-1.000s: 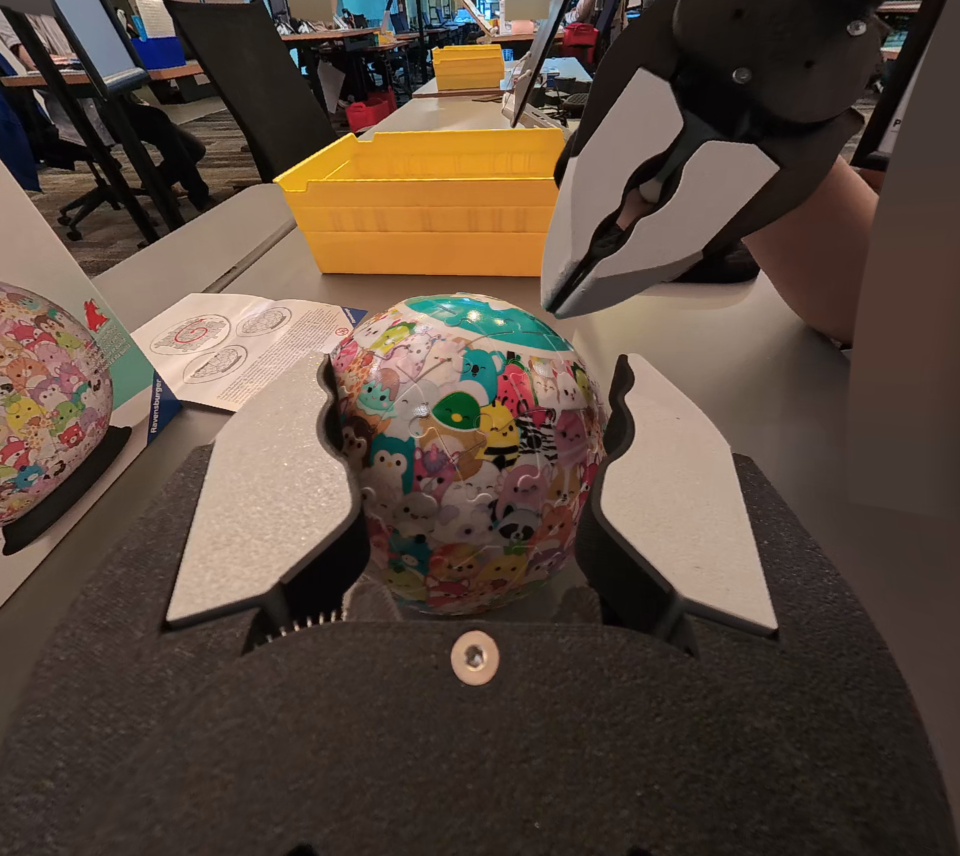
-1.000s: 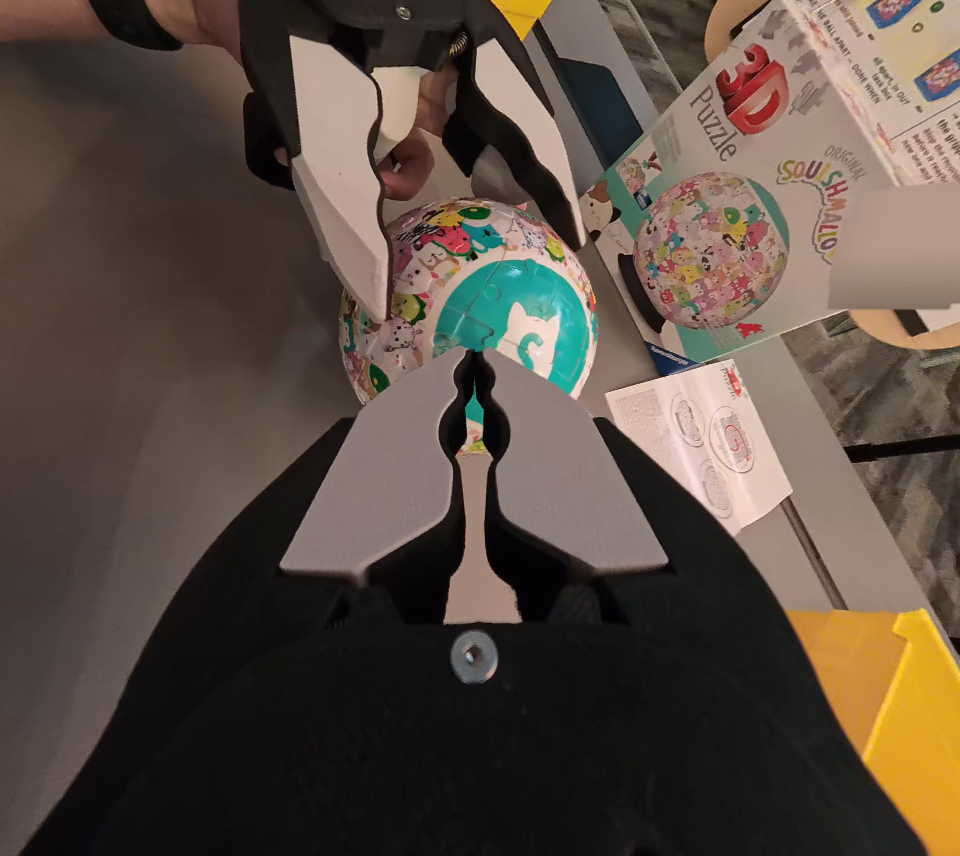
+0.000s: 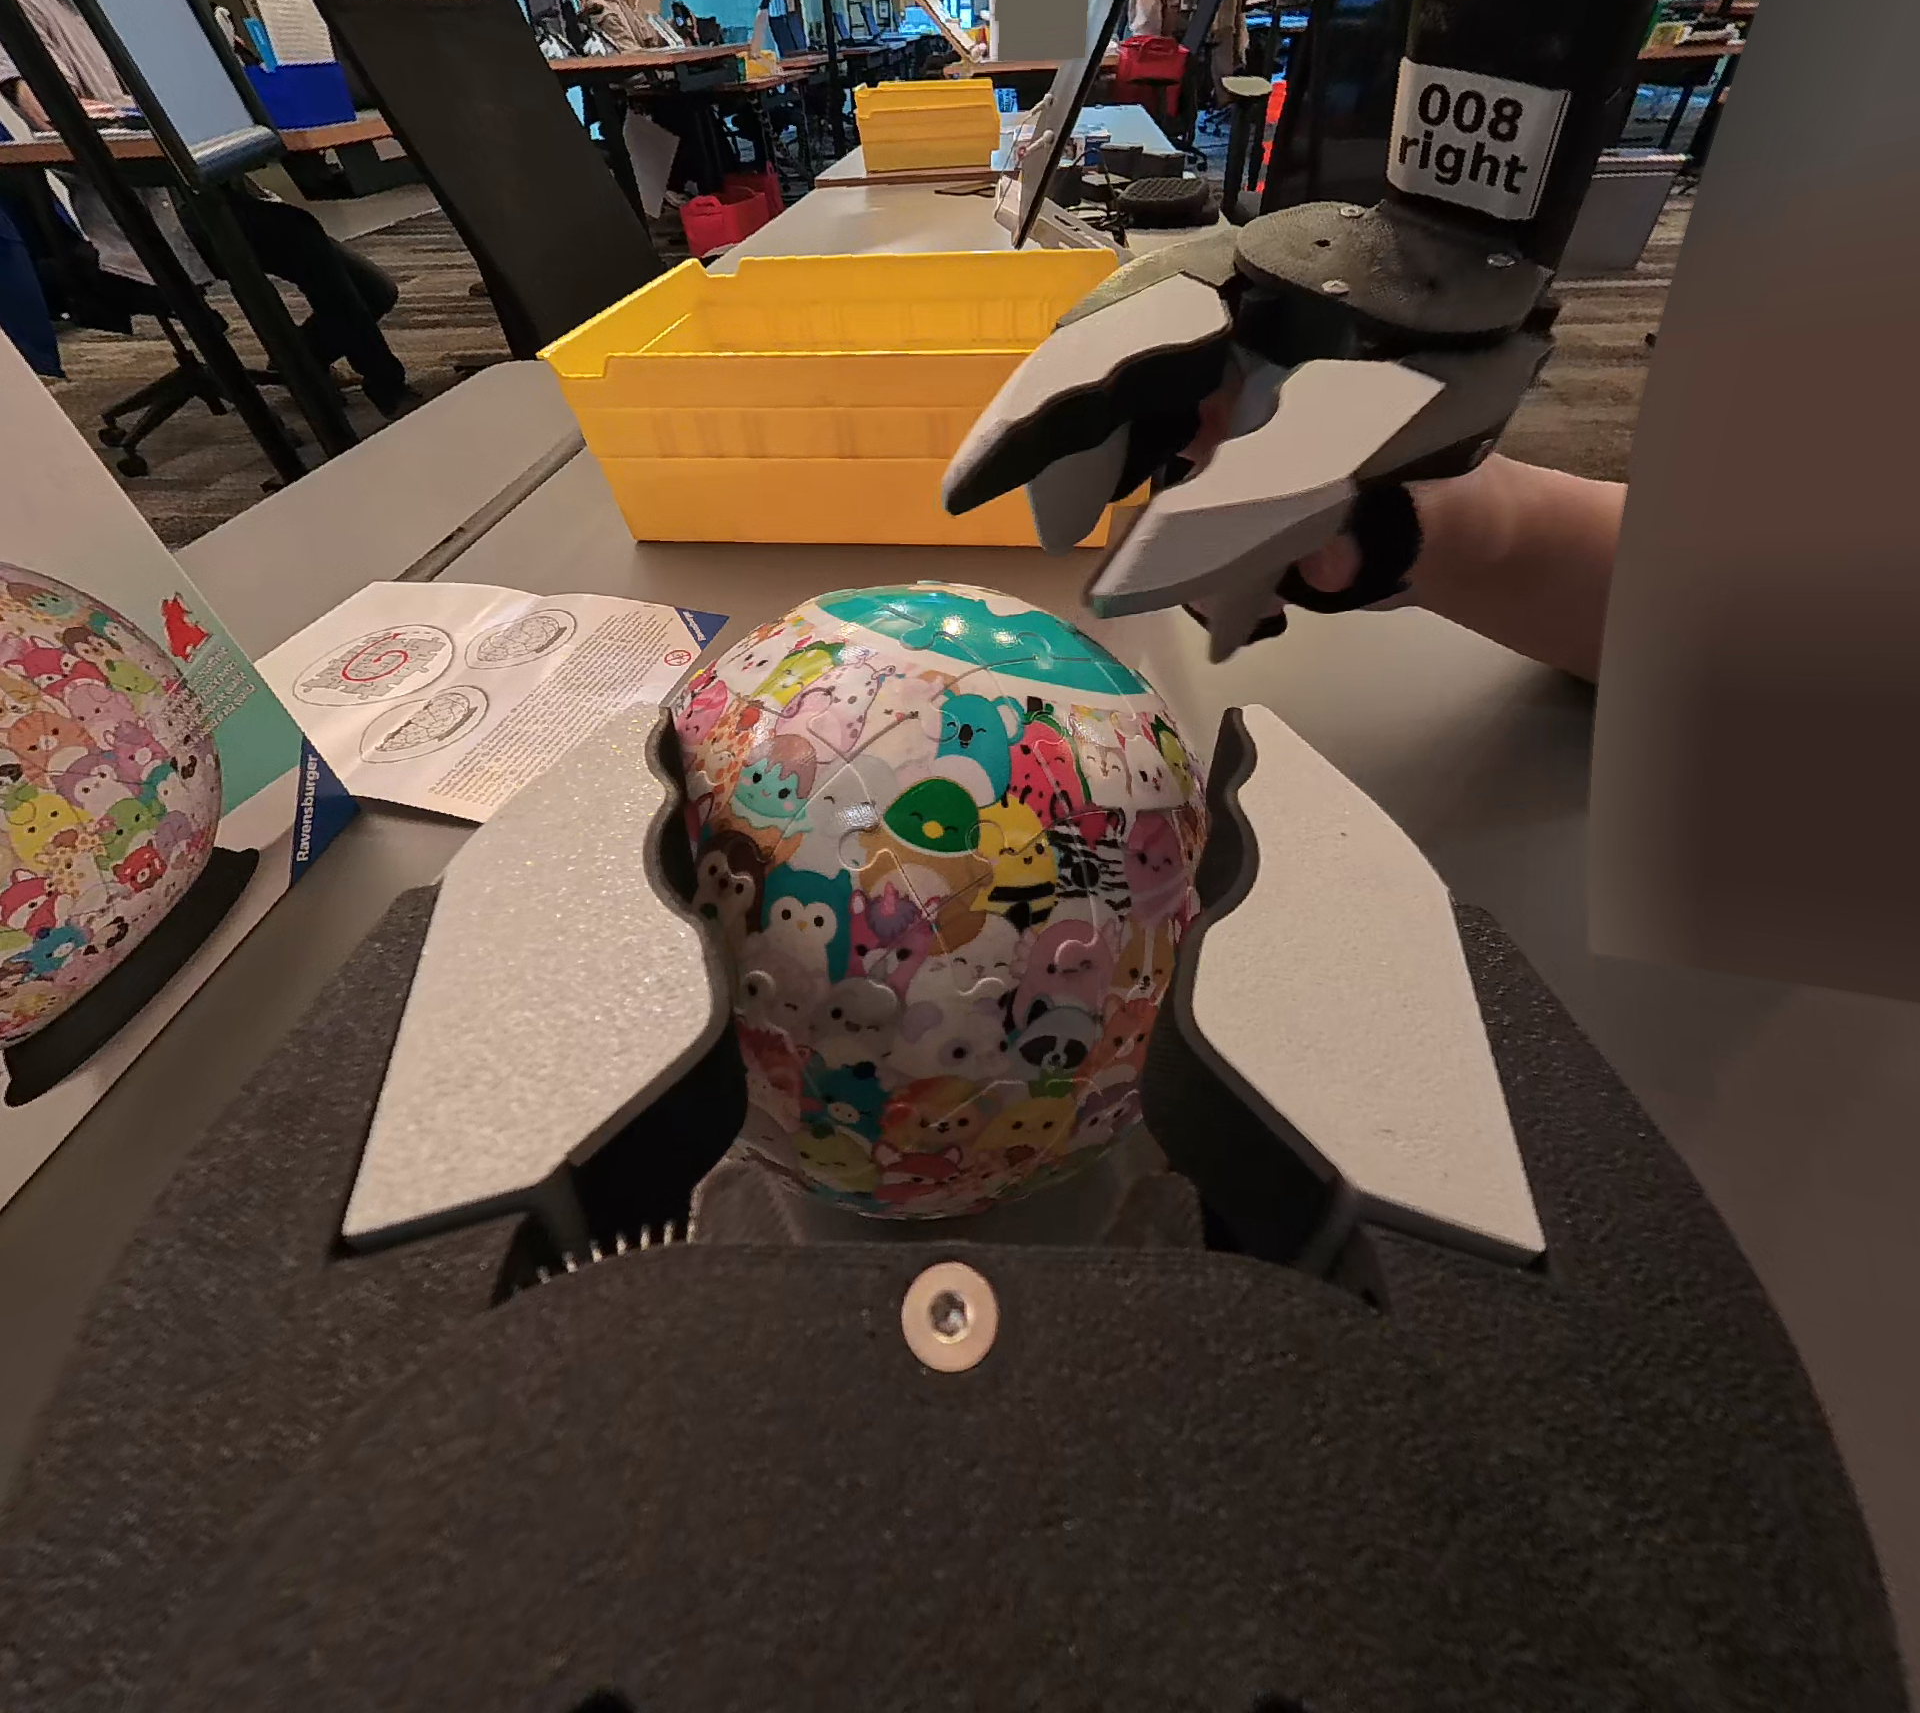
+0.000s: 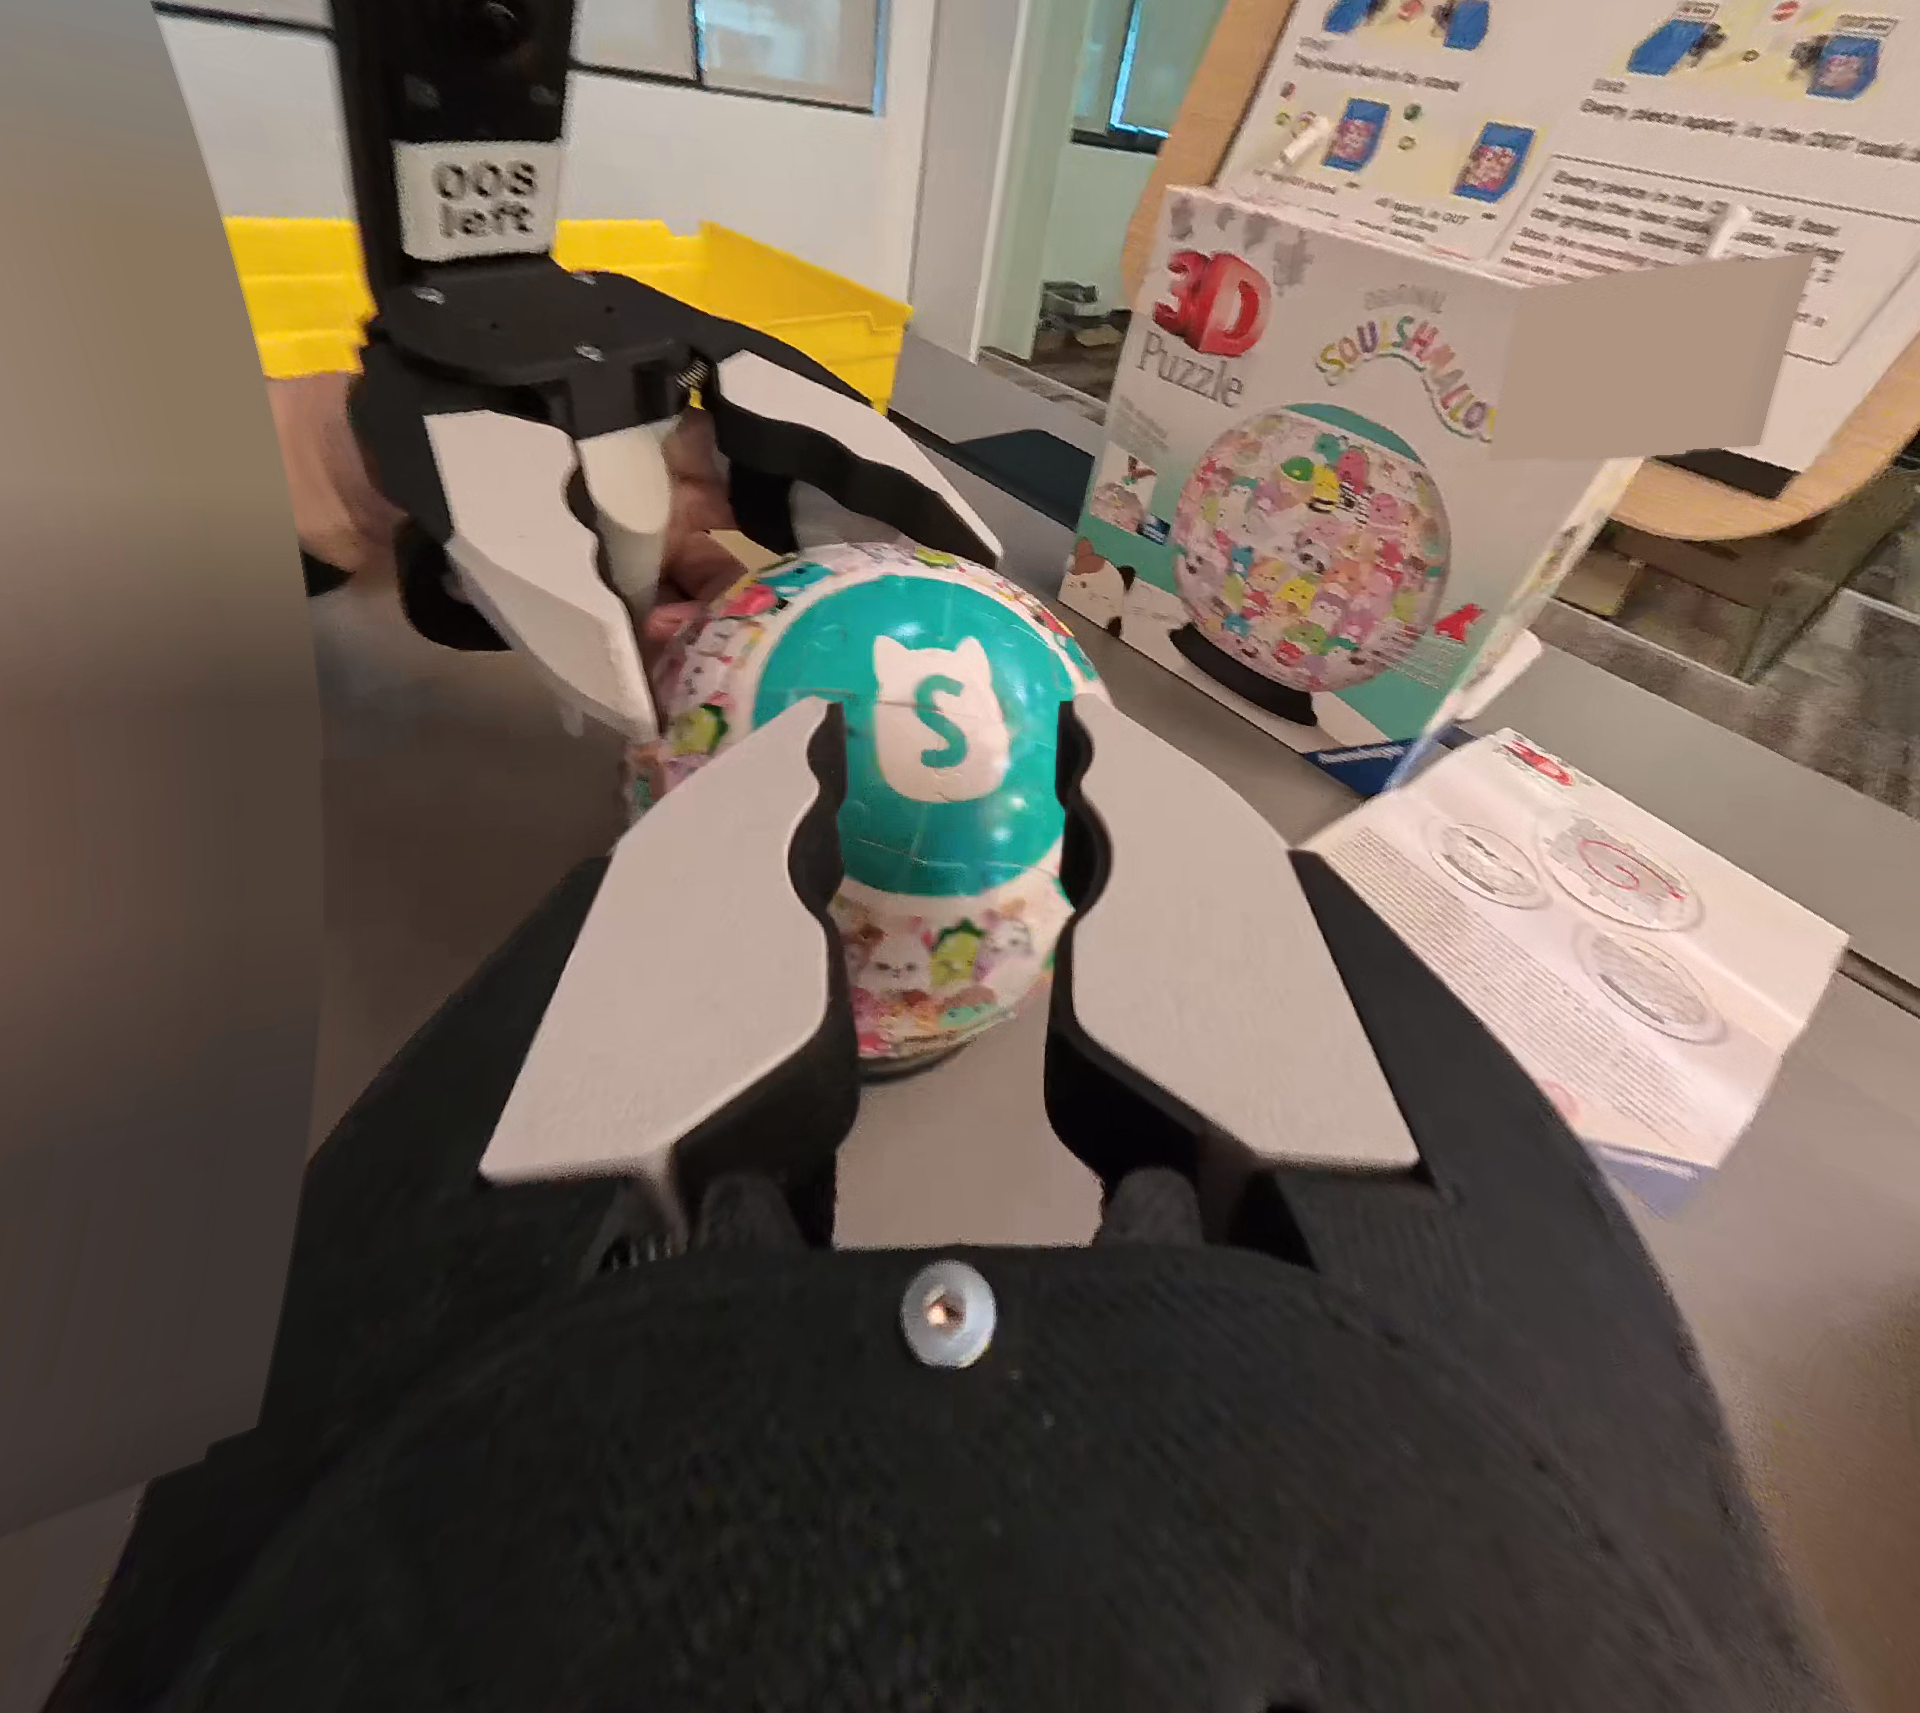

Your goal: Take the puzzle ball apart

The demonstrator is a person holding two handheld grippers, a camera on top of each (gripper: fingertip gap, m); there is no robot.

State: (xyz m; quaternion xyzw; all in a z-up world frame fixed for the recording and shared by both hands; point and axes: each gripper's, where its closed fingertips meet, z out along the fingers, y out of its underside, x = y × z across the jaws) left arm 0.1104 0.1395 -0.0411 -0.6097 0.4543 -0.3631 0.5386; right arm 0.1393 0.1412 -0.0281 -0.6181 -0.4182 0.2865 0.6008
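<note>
The puzzle ball (image 3: 935, 915) is a sphere covered in colourful cartoon animals with a teal cap on top, and it rests on the grey table. My left gripper (image 3: 948, 728) is shut on the ball, one finger on each side. My right gripper (image 3: 1029, 551) hovers just above and to the right of the ball's teal cap, with its jaws apart and nothing in them. In the right wrist view the teal cap of the ball (image 4: 935, 822) shows between my right gripper's (image 4: 951, 713) open fingers. The left gripper (image 4: 821, 624) clamps the ball from the far side there.
A stack of yellow bins (image 3: 831, 416) stands behind the ball. The puzzle's box (image 4: 1299, 520) stands at one side of the table, with an unfolded instruction leaflet (image 4: 1558, 936) beside it. An instruction poster board (image 4: 1610, 1) leans behind the box. A black chair (image 3: 488, 157) is off the table's far side. Tip to tip, the grippers are about 5 cm apart.
My right gripper went from shut to open. It swung from pointing down over the ball to a flatter angle beside its top. The left gripper still holds the ball.
</note>
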